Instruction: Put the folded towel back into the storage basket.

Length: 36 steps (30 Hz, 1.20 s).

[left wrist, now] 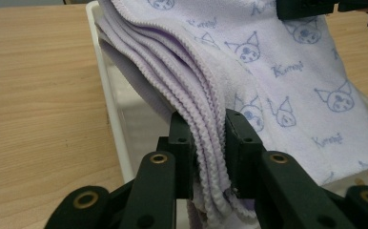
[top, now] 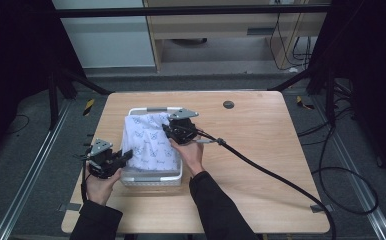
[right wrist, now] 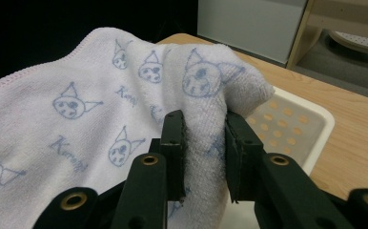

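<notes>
On my left, my left gripper (top: 123,159) sits at the near-left corner of the white perforated plastic basket (top: 151,181), just off the edge of the light wooden table (top: 261,165). In the left gripper view its two black jaws are clenched on the stacked, scalloped hem layers of the pale lilac terry towel printed with blue cartoon faces and script (left wrist: 268,81); the folds run up between the pads and fan out above them, and the basket's white wall (left wrist: 117,143) stands just beside the left jaw, with bare tabletop beyond it.

The towel (top: 148,142) is folded and stretched between my two grippers, lying over and partly inside the basket, which stands on the left half of the table. Its near end dips into the basket while the far end is lifted above the rim.

Further right, my right gripper (top: 171,131) holds the towel's far-right corner over the basket's far side, its grey three-cornered plate on top and its black cable (top: 261,167) trailing across the table to the right edge. In the right gripper view the jaws are clamped on a thick bunched fold of the towel (right wrist: 101,114), the cloth bulging over the pads, and the basket's holed floor (right wrist: 287,129) shows just beyond on the right
</notes>
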Motion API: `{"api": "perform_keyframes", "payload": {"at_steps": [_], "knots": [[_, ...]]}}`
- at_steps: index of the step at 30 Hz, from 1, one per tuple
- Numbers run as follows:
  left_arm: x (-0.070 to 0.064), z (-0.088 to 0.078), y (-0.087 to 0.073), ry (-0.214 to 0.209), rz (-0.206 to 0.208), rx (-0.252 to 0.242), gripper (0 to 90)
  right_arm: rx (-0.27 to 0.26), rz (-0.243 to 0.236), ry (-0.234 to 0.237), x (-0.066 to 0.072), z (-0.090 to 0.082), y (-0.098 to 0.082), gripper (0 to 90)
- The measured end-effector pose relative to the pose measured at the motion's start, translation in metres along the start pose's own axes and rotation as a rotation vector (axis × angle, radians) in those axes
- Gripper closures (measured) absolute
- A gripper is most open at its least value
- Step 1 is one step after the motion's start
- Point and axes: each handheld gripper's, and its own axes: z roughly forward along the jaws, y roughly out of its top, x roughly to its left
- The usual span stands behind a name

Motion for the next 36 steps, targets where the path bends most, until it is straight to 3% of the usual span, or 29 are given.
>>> {"api": "perform_keyframes", "payload": {"at_steps": [18,22,25,28,36], "knots": [[0.000,0.017,-0.008,0.013,0.003,0.063,73.4,0.053,-0.024,-0.028,0.000,0.013,-0.013,70.2],[0.000,0.018,-0.008,0.040,0.006,0.079,68.3,0.080,-0.038,-0.037,-0.002,0.015,-0.015,62.3],[-0.001,0.016,-0.007,0.061,0.011,0.061,65.3,0.075,-0.057,-0.049,-0.003,0.014,-0.015,57.7],[-0.003,0.012,-0.005,0.057,0.010,0.043,59.0,0.058,-0.061,-0.053,-0.003,0.010,-0.013,56.2],[-0.007,0.001,0.001,0.052,0.028,-0.003,57.2,0.025,-0.068,-0.053,-0.004,-0.004,-0.008,50.9]]}}
